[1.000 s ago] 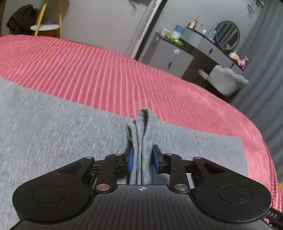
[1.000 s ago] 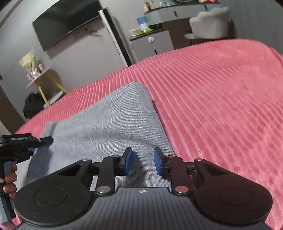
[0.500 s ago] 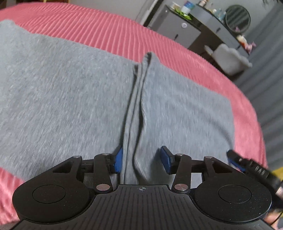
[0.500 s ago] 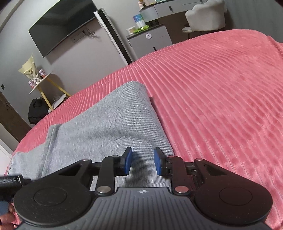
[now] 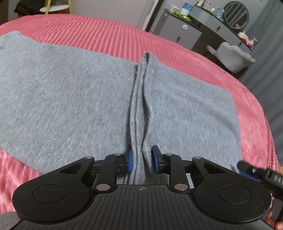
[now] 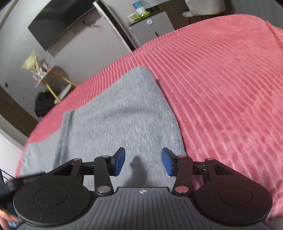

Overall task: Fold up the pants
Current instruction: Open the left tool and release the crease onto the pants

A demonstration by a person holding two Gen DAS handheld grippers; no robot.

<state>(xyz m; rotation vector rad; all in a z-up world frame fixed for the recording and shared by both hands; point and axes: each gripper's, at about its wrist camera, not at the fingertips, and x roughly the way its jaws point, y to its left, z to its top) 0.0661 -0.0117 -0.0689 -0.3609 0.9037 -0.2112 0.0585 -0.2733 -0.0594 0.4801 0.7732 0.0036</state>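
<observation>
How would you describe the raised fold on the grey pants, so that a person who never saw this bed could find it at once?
Start from the pink ribbed blanket that covers the bed; the grey pants lie spread flat on it. In the left wrist view, a narrow raised fold runs up the middle of them, starting between the pads of the left gripper. It alone stands up as a ridge with ribbed edges; the cloth around it is flat.

This is a bedroom in a home. A bed with a ribbed coral-pink bedspread (image 5: 176,46) fills most of both views. In the left wrist view, at about one o'clock, a dark vanity table (image 5: 217,26) carries bottles and a round mirror (image 5: 236,15), with a pale tufted chair (image 5: 231,56) before it. In the right wrist view, at about eleven o'clock, a television (image 6: 60,23) hangs on the wall; at nine o'clock stands a small gold-legged side table (image 6: 51,83).
</observation>
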